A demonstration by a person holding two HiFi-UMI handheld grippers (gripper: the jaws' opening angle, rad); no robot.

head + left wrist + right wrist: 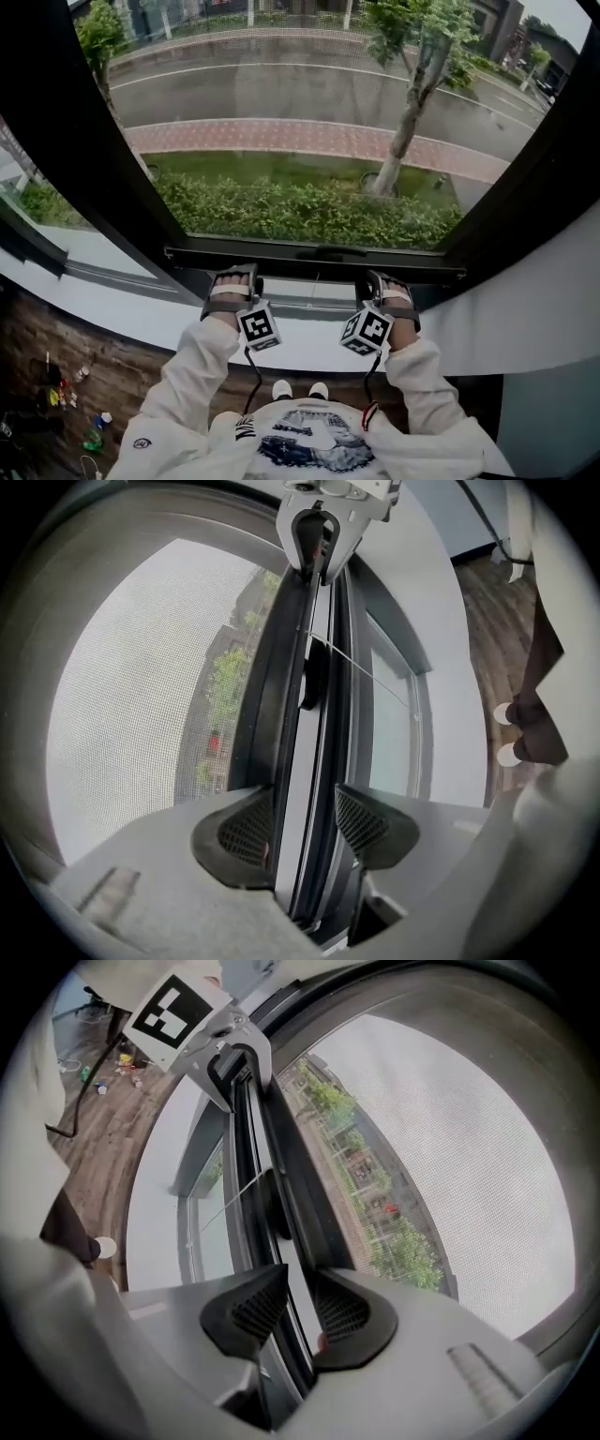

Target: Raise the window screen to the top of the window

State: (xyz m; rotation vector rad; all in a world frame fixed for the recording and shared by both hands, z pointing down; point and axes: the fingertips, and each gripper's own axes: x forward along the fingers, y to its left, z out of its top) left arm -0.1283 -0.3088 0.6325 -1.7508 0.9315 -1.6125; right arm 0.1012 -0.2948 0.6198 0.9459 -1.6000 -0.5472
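Now my left gripper (234,275) and right gripper (384,278) both pinch the screen bar (281,254), jaws almost closed; I should lift both evenly so it does not tip.

Arms outstretched side by side, left gripper (234,273) and right gripper (382,277) clamp the screen bar (281,253).

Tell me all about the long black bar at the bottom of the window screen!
The bar is a long, dark, metal-looking rail lying level across the window, just above the white sill. Fine grey mesh rises from it, and a small handle bump sits at its middle. The left gripper and the right gripper each pinch it between their pads.
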